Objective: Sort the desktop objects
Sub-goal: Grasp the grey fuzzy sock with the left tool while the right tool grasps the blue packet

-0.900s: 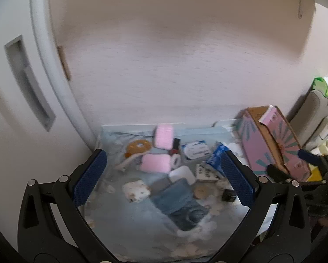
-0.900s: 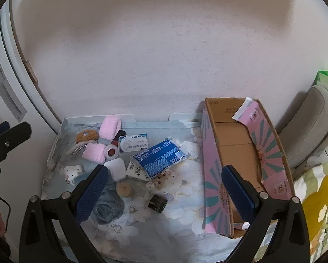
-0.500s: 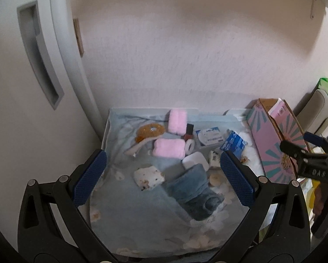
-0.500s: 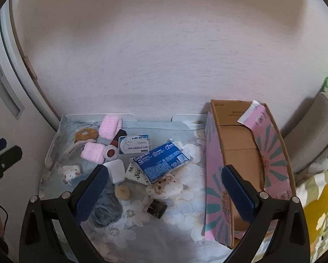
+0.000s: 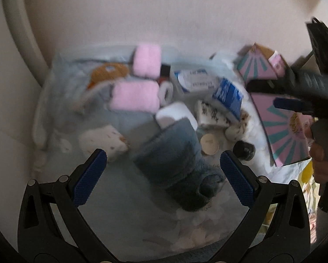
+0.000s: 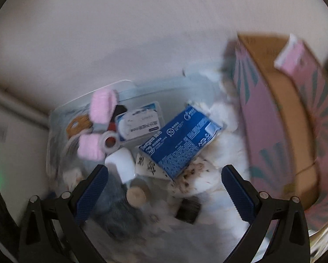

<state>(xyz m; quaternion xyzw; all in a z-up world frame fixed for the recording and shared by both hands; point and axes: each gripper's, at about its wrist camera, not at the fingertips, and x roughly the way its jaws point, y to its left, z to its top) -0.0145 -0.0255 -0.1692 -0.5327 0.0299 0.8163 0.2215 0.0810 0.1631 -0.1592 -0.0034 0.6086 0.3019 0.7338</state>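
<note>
Small objects lie on a floral cloth [image 5: 111,199]: two pink fluffy rolls [image 5: 135,97] [image 5: 147,60], a grey-blue folded towel [image 5: 177,155], a blue packet [image 6: 177,142] [image 5: 228,95], a white mask pack [image 6: 139,123], a tape roll [image 6: 110,141], a round wooden lid [image 5: 209,144] and a small black jar [image 5: 244,150]. My left gripper [image 5: 161,175] is open and empty just above the towel. My right gripper [image 6: 164,191] is open and empty, low over the blue packet and the lid [image 6: 136,195]. Both views are blurred.
An open pink cardboard box [image 6: 280,114] stands at the right of the cloth; it also shows in the left wrist view [image 5: 280,118]. A wall is close behind. A white cabinet door is at the left. The right gripper's body [image 5: 313,87] crosses the left view's right side.
Both grippers have dropped closer to the objects, which look larger now. The right gripper has swung left over the blue packet. Both stay open.
</note>
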